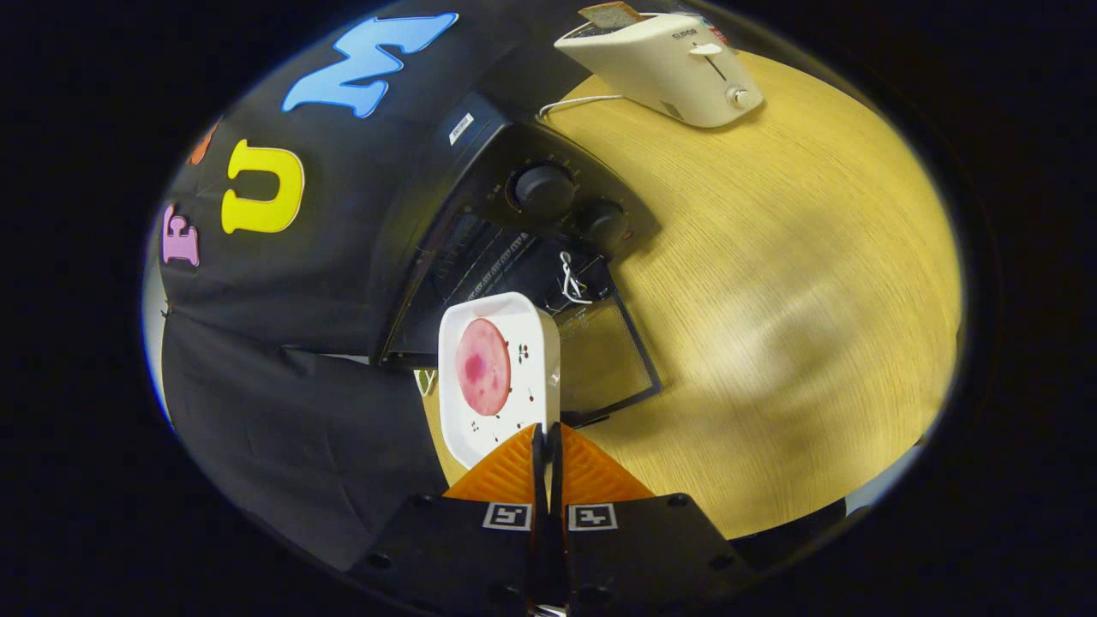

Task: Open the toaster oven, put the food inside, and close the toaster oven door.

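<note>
My fingers (546, 437) are pinched together on the near rim of the white plate (499, 377), which is tilted up just ahead of me and blocks the straight line forward. Beyond it the toaster oven (480, 214) stands with its door (604, 360) folded down toward me, so the mouth is free above the door. Left is closed off by the black cloth wall. Right, the wooden table (797, 300) lies bare and passable. Far right stands a cream toaster (677, 64), its cord (578, 103) trailing left.

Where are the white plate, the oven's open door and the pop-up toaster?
white plate (531, 343): gripper view, bare right side.
oven door (604, 360): gripper view, glass pane.
pop-up toaster (660, 68): gripper view, cream side wall.
</note>
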`<state>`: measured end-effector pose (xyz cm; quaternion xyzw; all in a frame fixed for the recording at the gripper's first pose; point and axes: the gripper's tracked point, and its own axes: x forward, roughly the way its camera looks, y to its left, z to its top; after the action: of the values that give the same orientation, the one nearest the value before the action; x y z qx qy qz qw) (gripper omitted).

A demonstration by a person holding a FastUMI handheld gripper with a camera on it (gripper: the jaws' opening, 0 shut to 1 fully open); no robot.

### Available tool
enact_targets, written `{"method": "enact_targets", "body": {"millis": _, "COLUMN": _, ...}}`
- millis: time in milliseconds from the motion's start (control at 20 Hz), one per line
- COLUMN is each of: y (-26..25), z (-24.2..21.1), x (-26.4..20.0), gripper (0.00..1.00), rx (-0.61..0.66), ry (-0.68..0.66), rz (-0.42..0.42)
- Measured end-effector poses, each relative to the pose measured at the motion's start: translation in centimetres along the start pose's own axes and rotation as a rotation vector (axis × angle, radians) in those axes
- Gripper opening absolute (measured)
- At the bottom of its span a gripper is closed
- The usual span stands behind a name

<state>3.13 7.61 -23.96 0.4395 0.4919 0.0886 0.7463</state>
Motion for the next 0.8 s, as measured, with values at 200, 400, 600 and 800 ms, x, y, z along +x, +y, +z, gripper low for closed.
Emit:
{"method": "enact_targets", "body": {"millis": 200, "y": 1.5, "z": 1.3, "x": 3.2, "gripper": 0.02, "rx": 0.084, "ry": -0.075, "rz": 0.045}}
{"method": "enact_targets", "body": {"millis": 400, "y": 2.8, "z": 2.8, "x": 6.2, "gripper": 0.02, "rx": 0.145, "ry": -0.139, "rz": 0.073}}
{"method": "enact_targets", "body": {"millis": 600, "y": 3.3, "z": 4.8, "x": 8.6, "gripper": 0.02, "rx": 0.183, "ry": -0.217, "rz": 0.080}}
{"method": "enact_targets", "body": {"millis": 800, "y": 3.6, "z": 6.5, "x": 10.3, "gripper": 0.02, "rx": 0.193, "ry": -0.285, "rz": 0.075}}
